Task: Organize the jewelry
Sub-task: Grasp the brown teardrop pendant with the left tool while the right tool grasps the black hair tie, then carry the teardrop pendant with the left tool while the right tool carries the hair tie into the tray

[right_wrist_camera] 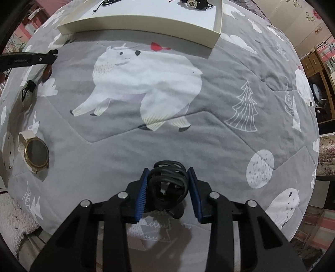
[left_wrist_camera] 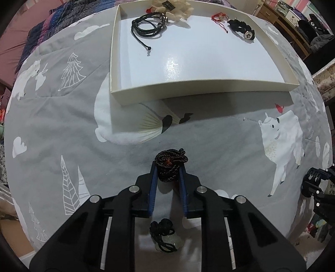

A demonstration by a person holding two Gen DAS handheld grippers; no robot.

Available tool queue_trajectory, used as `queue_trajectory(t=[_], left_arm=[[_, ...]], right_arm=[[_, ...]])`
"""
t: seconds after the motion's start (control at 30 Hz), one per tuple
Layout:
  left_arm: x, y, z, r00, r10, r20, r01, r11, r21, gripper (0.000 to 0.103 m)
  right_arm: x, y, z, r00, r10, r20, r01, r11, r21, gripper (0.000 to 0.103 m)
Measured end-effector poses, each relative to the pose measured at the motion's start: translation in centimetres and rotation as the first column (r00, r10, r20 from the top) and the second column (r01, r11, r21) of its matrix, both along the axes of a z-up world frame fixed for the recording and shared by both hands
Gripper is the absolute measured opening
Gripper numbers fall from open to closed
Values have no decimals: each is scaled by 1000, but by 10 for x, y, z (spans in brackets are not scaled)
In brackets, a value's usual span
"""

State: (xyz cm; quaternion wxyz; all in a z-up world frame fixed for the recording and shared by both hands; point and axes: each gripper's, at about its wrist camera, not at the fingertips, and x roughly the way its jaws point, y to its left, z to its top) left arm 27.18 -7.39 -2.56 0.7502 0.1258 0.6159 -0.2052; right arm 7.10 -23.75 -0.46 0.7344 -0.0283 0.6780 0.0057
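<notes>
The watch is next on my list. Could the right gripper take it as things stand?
Probably not yet: the right gripper has its jaws shut on a coiled black cord bracelet; the cream-strapped, gold-rimmed watch lies unobstructed, off to its left.

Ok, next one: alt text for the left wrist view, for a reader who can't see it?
The left gripper is closed on a dark braided cord bracelet over a grey animal-print bedspread. Beyond it sits a shallow white tray holding a black cord bracelet, a red string piece and a black beaded piece. A pale pendant on black cord lies under the gripper.

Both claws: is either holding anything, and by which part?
Left claw pinches a braided dark cord bracelet across its bunched loops; right claw grips a coiled black cord by its sides.
</notes>
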Motion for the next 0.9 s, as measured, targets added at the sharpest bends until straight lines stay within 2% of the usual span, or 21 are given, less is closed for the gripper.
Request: queue_trajectory(t=[0.1, 0.17, 0.33, 0.53, 0.77, 0.9], left_arm=[[-7, -1, 5, 1000, -7, 17, 7, 1000, -15, 17], [-15, 14, 14, 999, -11, 35, 12, 999, -34, 17], [-20, 12, 33, 997, -19, 80, 24, 997, -67, 17], [-21, 6, 55, 992, -12, 128, 26, 993, -113, 17], [-13, -2, 79, 987, 8, 161, 19, 986, -168, 17], [0, -10, 87, 986, 16, 166, 18, 980, -197, 17]], right_arm=[[3, 0, 1, 1000, 3, 12, -3, 1000, 0, 37], [10, -3, 5, 1000, 0, 25, 0, 1000, 4, 37], [24, -7, 19, 997, -5, 77, 5, 1000, 8, 37], [47, -11, 44, 982, -29, 186, 24, 999, 28, 37], [99, -19, 71, 948, -61, 313, 45, 997, 58, 37], [139, -26, 71, 930, -89, 356, 70, 995, 69, 37]])
